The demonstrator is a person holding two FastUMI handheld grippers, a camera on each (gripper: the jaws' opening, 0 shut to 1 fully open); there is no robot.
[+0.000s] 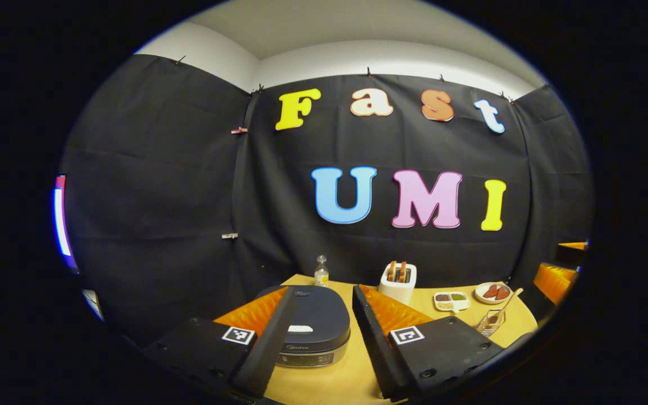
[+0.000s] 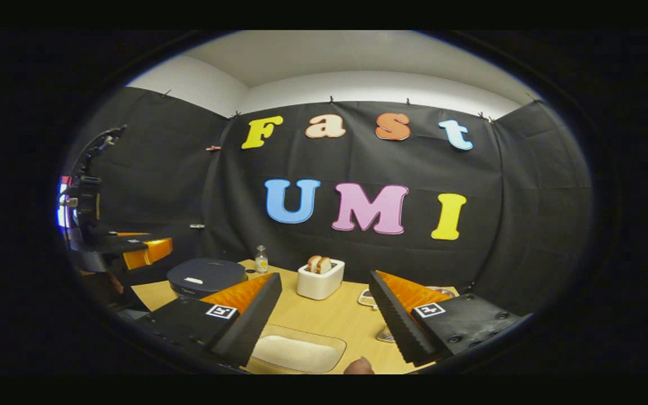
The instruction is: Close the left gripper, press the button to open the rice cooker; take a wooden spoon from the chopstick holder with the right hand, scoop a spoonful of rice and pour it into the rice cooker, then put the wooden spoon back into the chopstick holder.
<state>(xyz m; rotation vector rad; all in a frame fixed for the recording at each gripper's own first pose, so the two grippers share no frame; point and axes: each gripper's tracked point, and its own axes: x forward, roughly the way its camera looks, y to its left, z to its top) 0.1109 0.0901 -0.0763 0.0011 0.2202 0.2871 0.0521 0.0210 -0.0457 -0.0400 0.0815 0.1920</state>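
Left gripper view: left gripper (image 1: 324, 337) is hovering over the wooden table (image 1: 329, 382), fingers spread wide and gripping nothing. The rice cooker (image 1: 315, 323) is sitting between the two fingers at 6 o'clock, lid shut, a pale button (image 1: 300, 329) showing on the lid's near part. A small bottle (image 1: 321, 271) is standing behind the cooker at 12 o'clock of it. A white toaster (image 1: 397, 283) with bread slices is sitting toward 1 o'clock of the cooker. The chopstick holder (image 1: 491, 322) is standing at 4 o'clock in the view with the wooden spoon (image 1: 508, 304) leaning out of it; a divided seasoning dish (image 1: 451, 301) and a plate (image 1: 493, 292) are lying near it. Right gripper view: right gripper (image 2: 327, 315) is hanging above the table, fingers wide apart and not gripping anything. A shallow tray of rice (image 2: 297, 351) is lying at 6 o'clock between the fingers. The cooker is sitting at 9 o'clock, the toaster near centre.
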